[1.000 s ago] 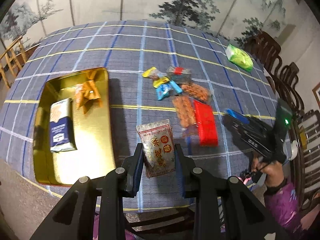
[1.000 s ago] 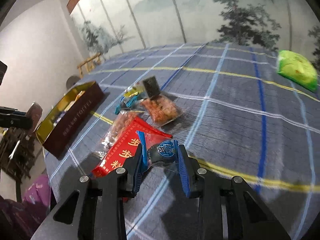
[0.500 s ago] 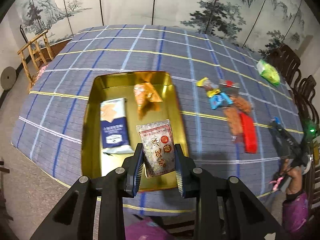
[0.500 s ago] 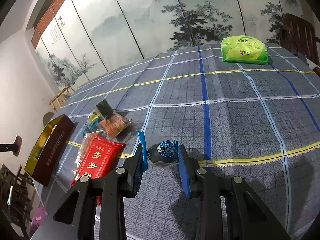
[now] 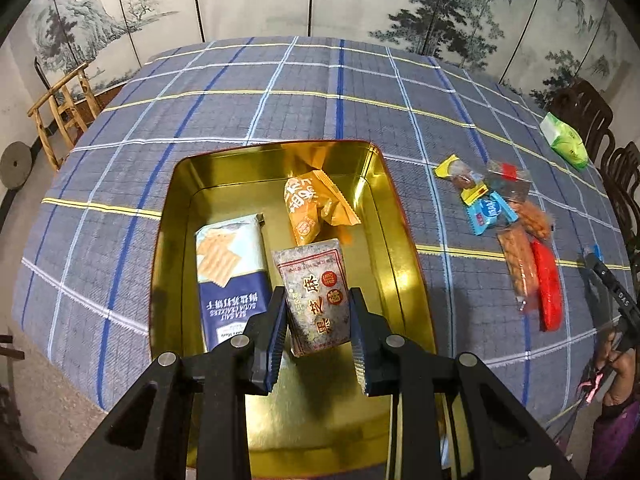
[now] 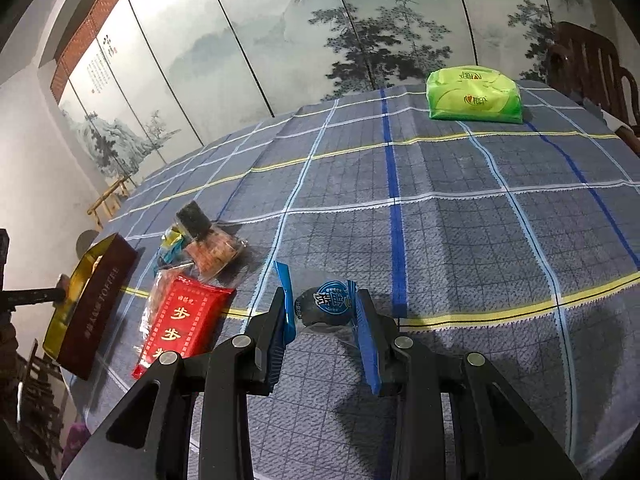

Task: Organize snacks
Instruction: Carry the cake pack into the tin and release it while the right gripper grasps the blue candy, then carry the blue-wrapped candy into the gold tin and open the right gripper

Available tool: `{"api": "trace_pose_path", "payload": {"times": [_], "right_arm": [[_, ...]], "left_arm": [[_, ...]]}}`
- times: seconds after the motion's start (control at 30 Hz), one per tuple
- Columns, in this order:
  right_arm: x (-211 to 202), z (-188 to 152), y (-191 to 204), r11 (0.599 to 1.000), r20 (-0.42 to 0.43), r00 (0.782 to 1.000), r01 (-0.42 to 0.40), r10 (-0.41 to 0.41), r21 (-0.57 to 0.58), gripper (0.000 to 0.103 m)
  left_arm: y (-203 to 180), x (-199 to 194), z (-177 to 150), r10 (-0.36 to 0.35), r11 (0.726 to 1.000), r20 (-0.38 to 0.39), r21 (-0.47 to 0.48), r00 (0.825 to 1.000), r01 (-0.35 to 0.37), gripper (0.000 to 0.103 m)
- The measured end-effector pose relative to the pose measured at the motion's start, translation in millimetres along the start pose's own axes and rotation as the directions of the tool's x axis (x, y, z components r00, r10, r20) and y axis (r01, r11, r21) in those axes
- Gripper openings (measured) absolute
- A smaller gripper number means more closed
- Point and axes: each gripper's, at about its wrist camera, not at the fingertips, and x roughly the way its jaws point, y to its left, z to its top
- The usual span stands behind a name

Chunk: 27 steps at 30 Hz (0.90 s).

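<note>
Left wrist view: the left tongs (image 5: pixel 318 330) grip a grey speckled snack packet (image 5: pixel 314 294) over the gold tin (image 5: pixel 404 264), beyond it a soda cracker pack (image 5: pixel 230 268) and an orange packet (image 5: pixel 312 208) lying inside. Right wrist view: the right tongs (image 6: pixel 324 320) clamp a blue-wrapped dark sweet (image 6: pixel 326 306) above the checked table (image 6: pixel 460 232), the red packet (image 6: pixel 180 320) to their left, the green tissue pack (image 6: pixel 474 96) farthest.

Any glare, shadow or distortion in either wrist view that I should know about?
Left wrist view: the gold tin mirrors light on its floor and walls; the sesame pack in the left gripper reads sharp. Right wrist view: the right gripper casts a dark shadow on the tablecloth. Both: fisheye bends the grid lines, corners go black.
</note>
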Motion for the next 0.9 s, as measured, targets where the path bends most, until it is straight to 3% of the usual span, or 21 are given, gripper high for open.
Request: {"api": "trace_pose_path", "payload": {"times": [0.5,0.63,0.9], "right_arm": [[4.6,0.1,0.6,1.0,-0.023,1.0,0.017,-0.017,-0.002,0.033],[5.3,0.2,1.4,1.0,-0.025,0.999,0.02,-0.02,-0.005,0.033],[5.5,0.2,1.0,1.0,-0.024,0.999,0.027,-0.027,-0.005,0.033]], "left_arm": [[-1.6,10.1,6.8,-0.002,1.0,0.032,0.008,0.999,0.001,0.026],[-2.8,-4.2,-3.1,0.031,0.999,0.066,0.014,0.997,-0.032,0.038],[-4.2,-36.0,-32.1,0.095,0.995,0.15,-0.021,0.984,-0.093,0.051]]}}
